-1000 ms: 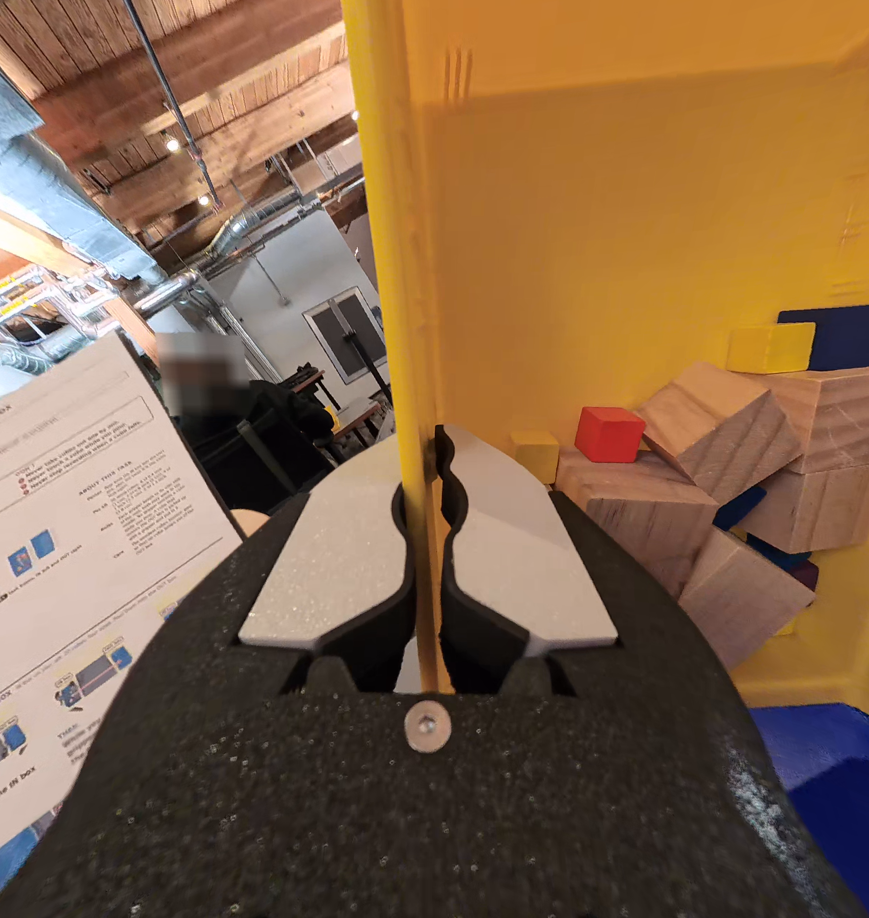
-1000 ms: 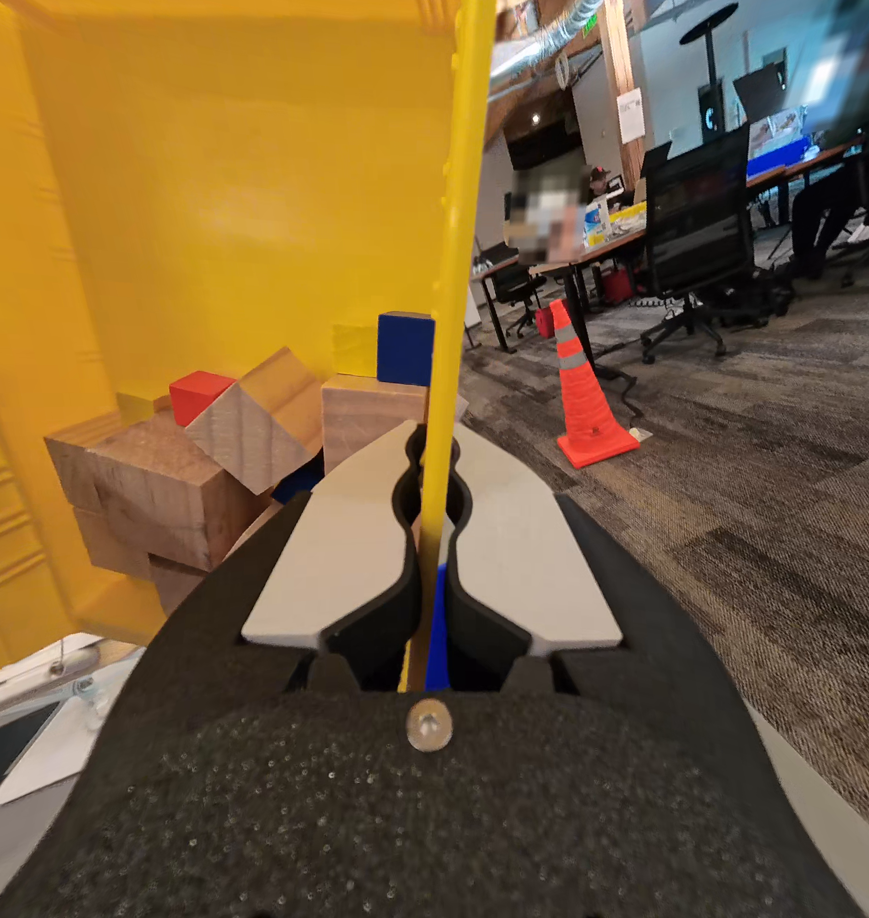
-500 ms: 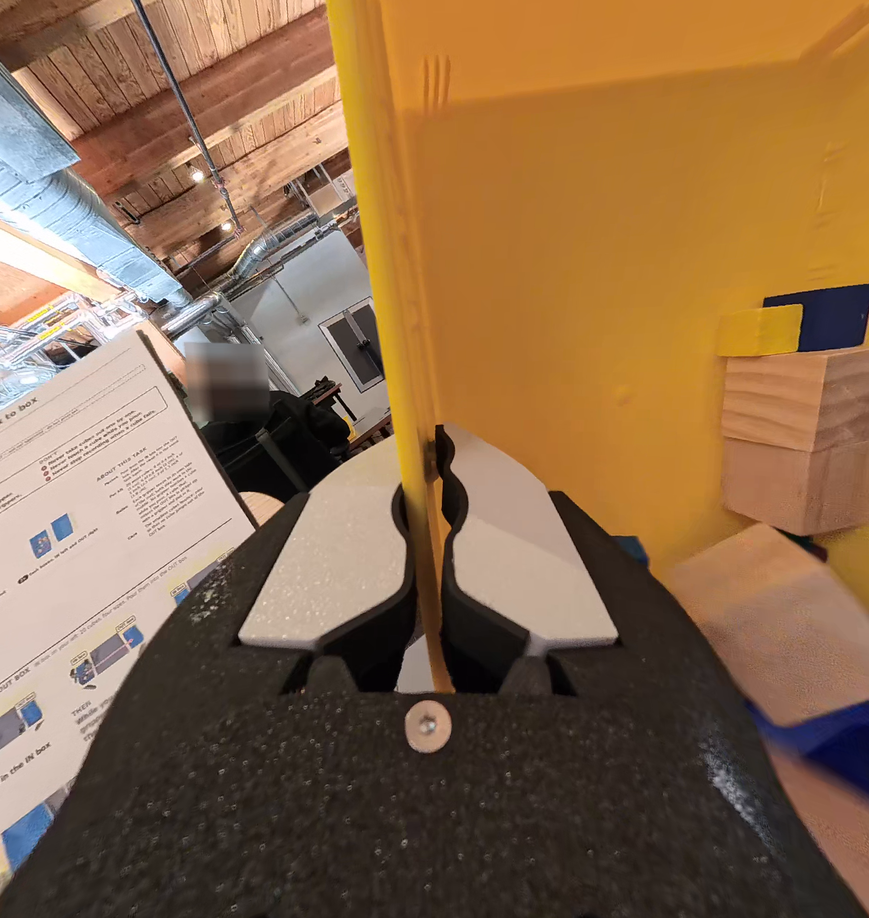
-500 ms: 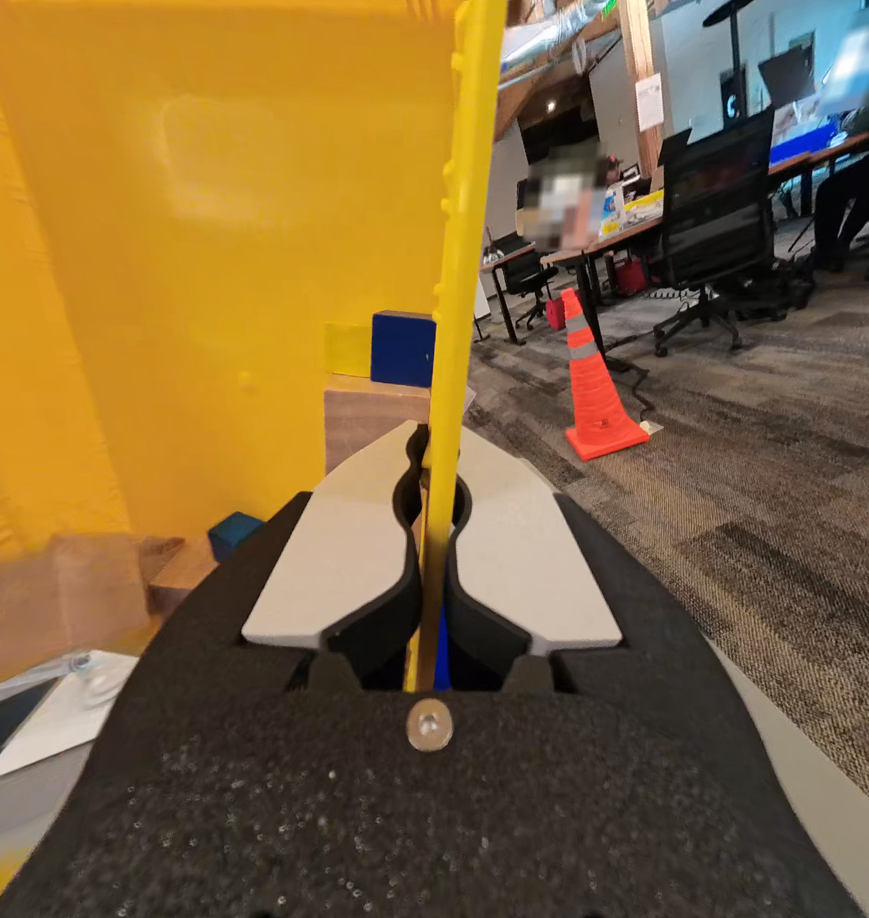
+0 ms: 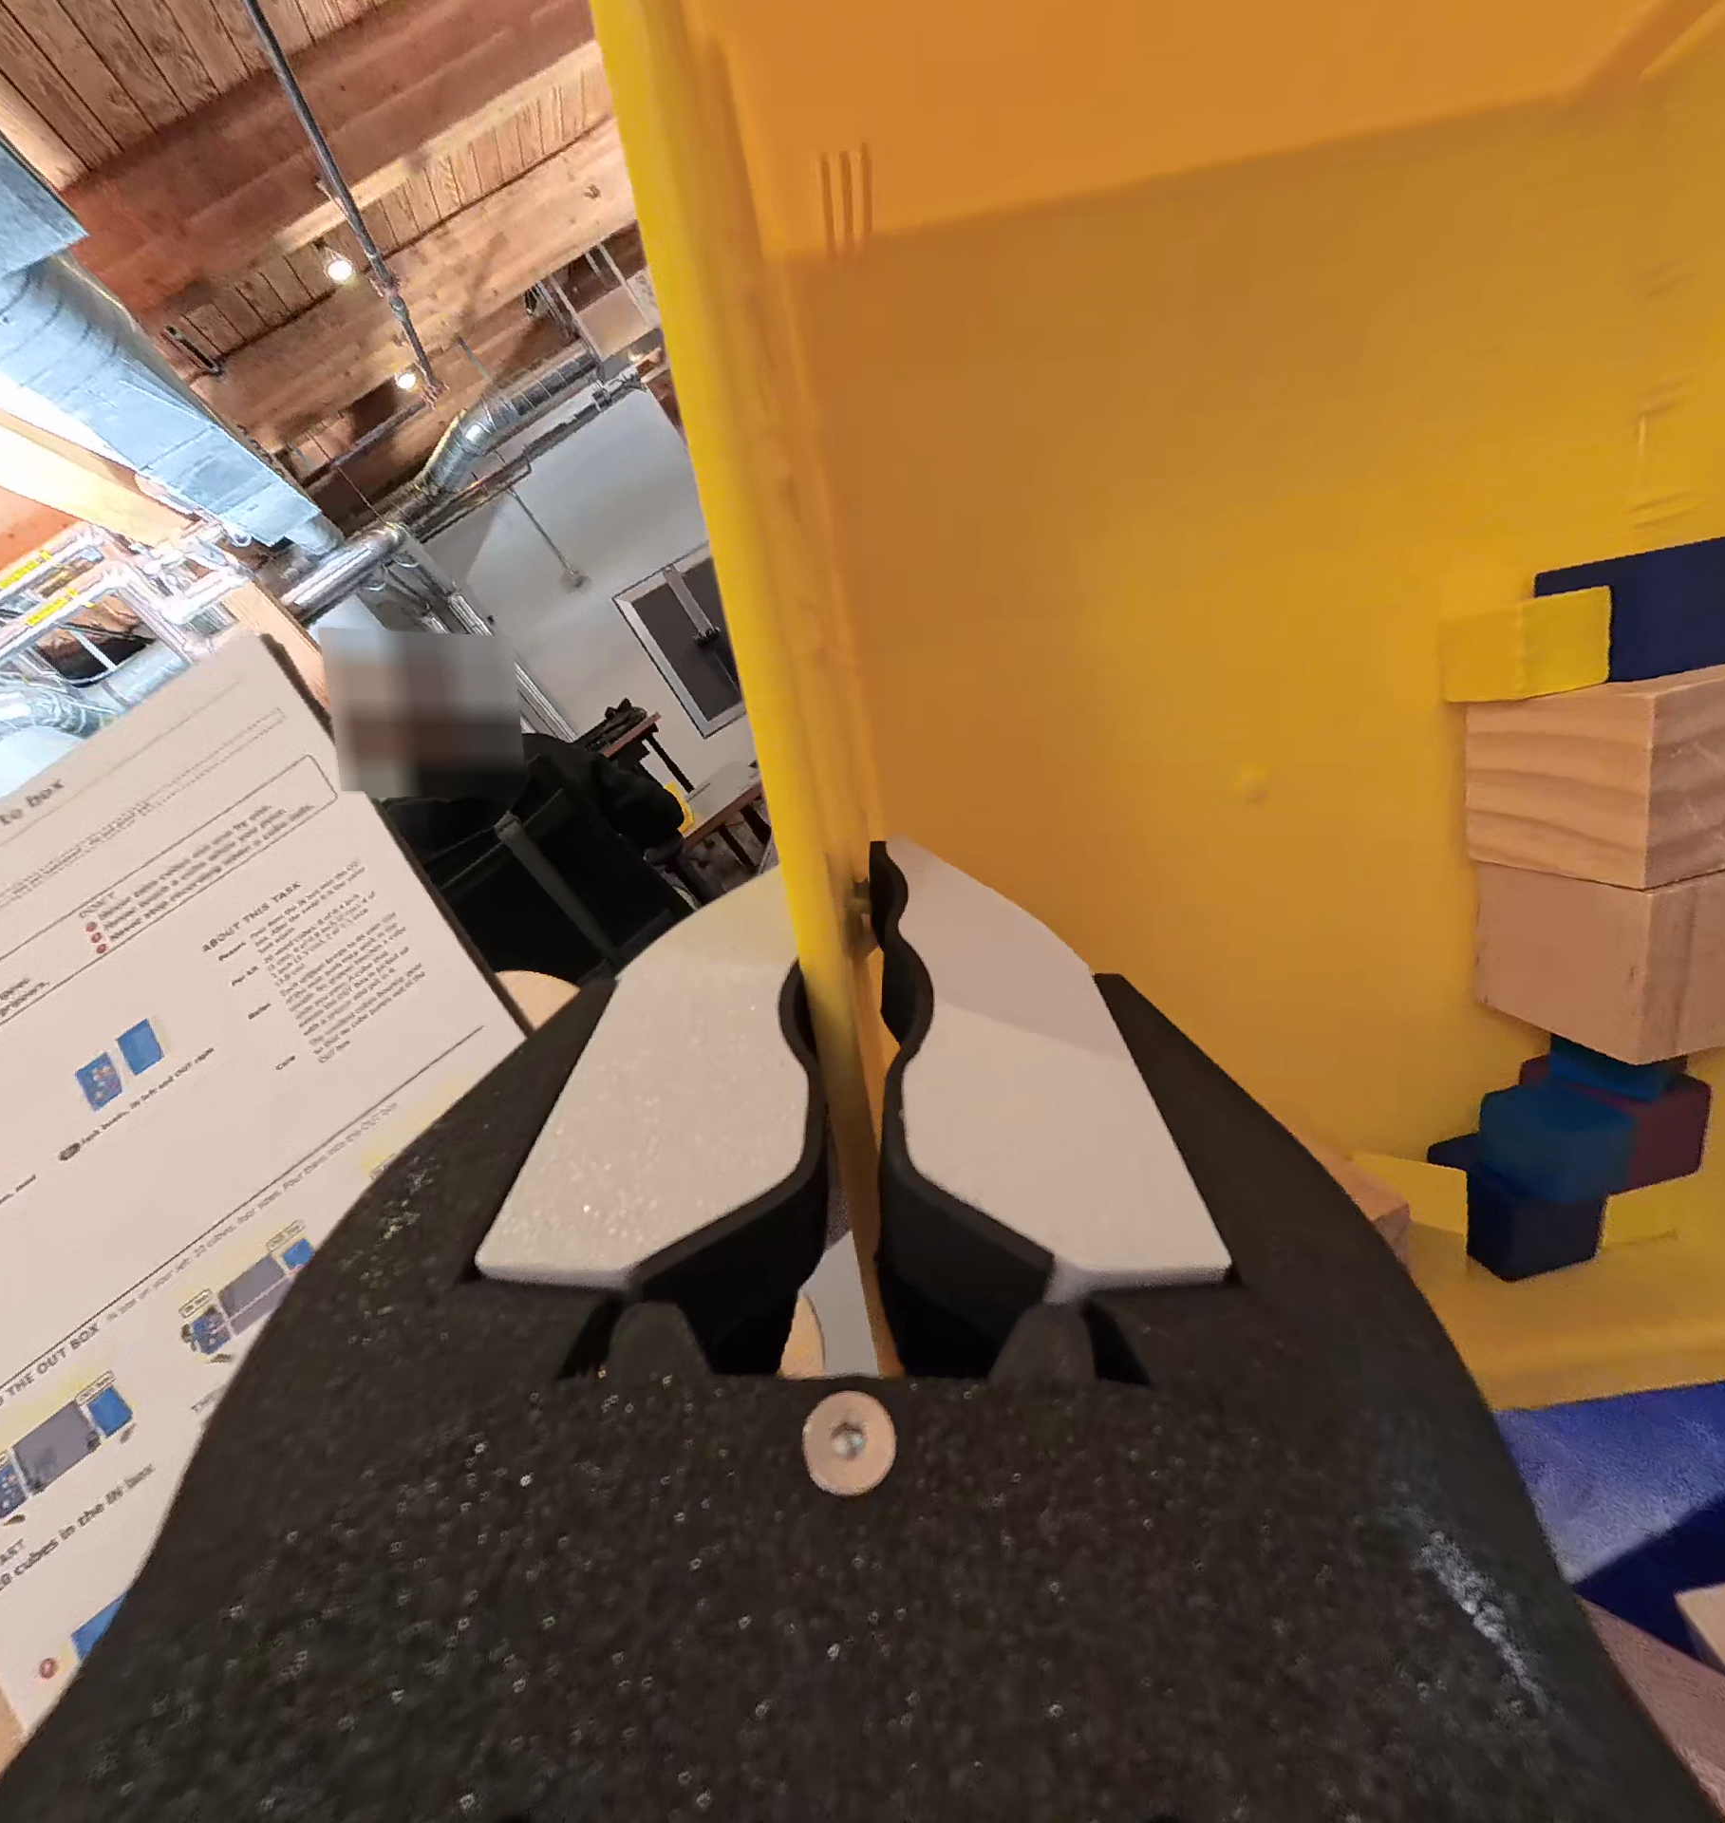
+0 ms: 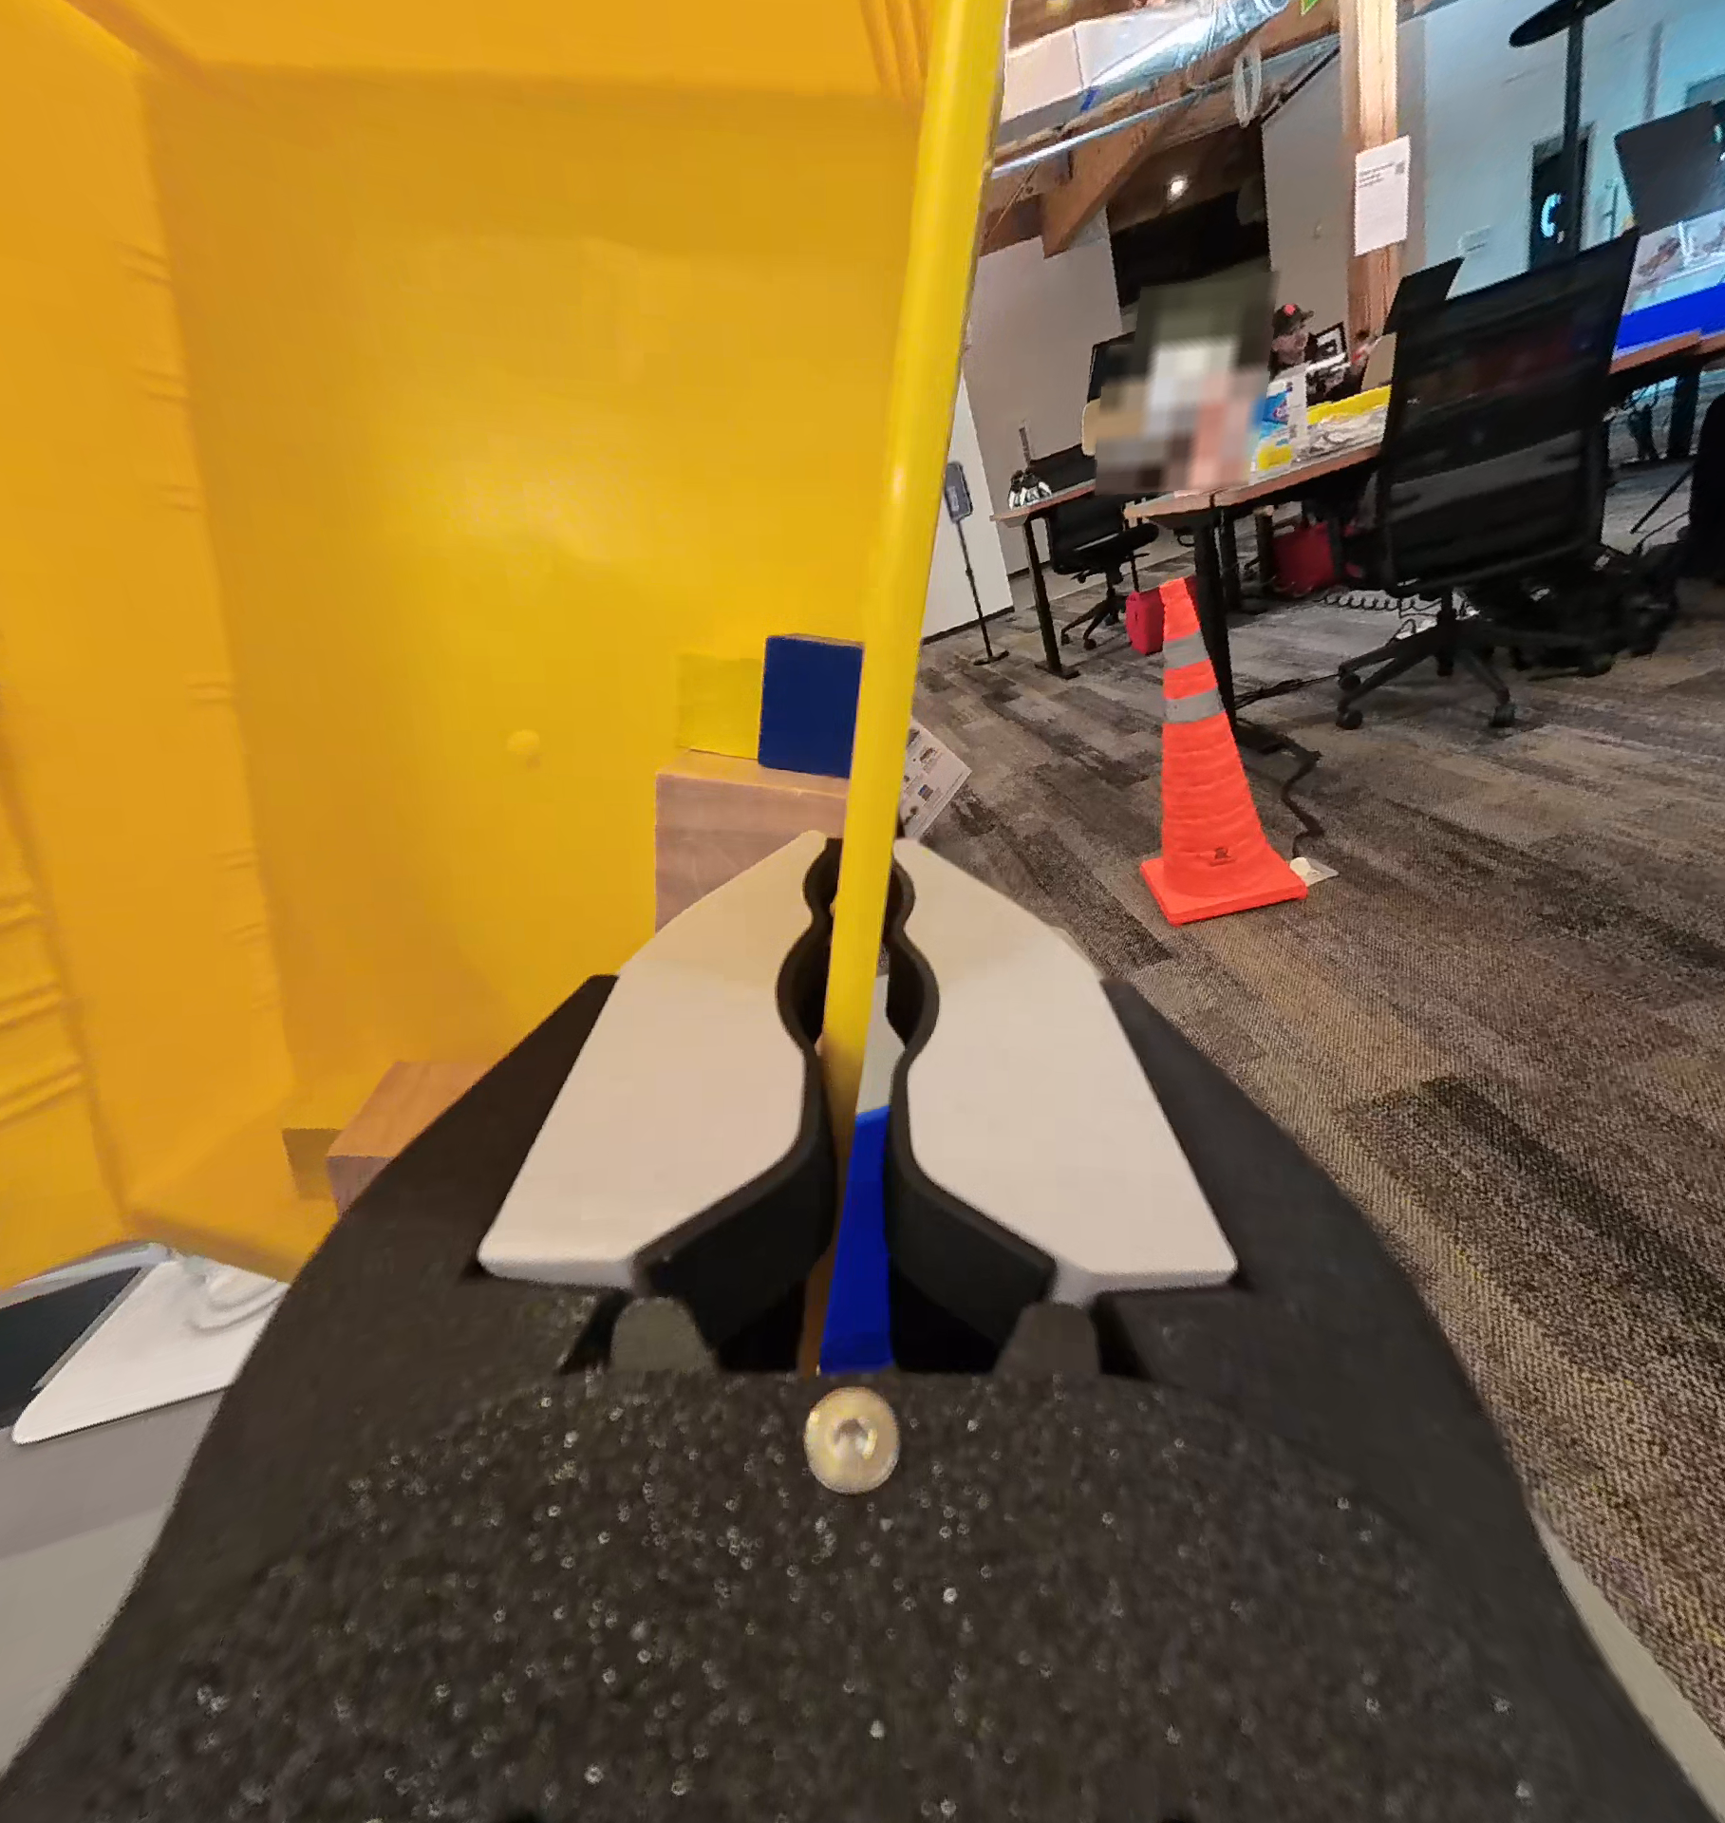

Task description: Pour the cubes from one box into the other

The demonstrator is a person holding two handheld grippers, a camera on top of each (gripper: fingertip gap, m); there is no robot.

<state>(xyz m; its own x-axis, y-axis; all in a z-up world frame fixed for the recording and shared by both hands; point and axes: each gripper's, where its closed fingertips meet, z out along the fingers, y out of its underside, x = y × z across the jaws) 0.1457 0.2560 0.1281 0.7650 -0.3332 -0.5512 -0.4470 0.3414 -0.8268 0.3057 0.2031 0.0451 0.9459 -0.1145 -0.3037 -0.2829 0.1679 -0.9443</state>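
Both sets of jaws are clamped on opposite walls of the yellow box [image 5: 1184, 592], left gripper [image 5: 843, 986] and right gripper [image 6: 858, 986], tipping it so cubes slide out; two wooden cubes [image 5: 1618, 868] linger at three o'clock above the blue box [image 5: 1647, 1480].

Both grippers look like twins, honestly. The left gripper [image 5: 848, 986] has a chunky black body with a rough, grainy foam-like texture that sparkles with tiny specks, plus one silver hex-socket screw dead centre just behind the fingers. The fingers [image 5: 661, 1115] are flat pale grey wedges, slightly glittery, each lined on the inner edge with wavy black rubbery pads. The right gripper [image 6: 853, 986] has the same black speckled body, same silver screw, same grey fingers [image 6: 1045, 1115] with scalloped black liners.
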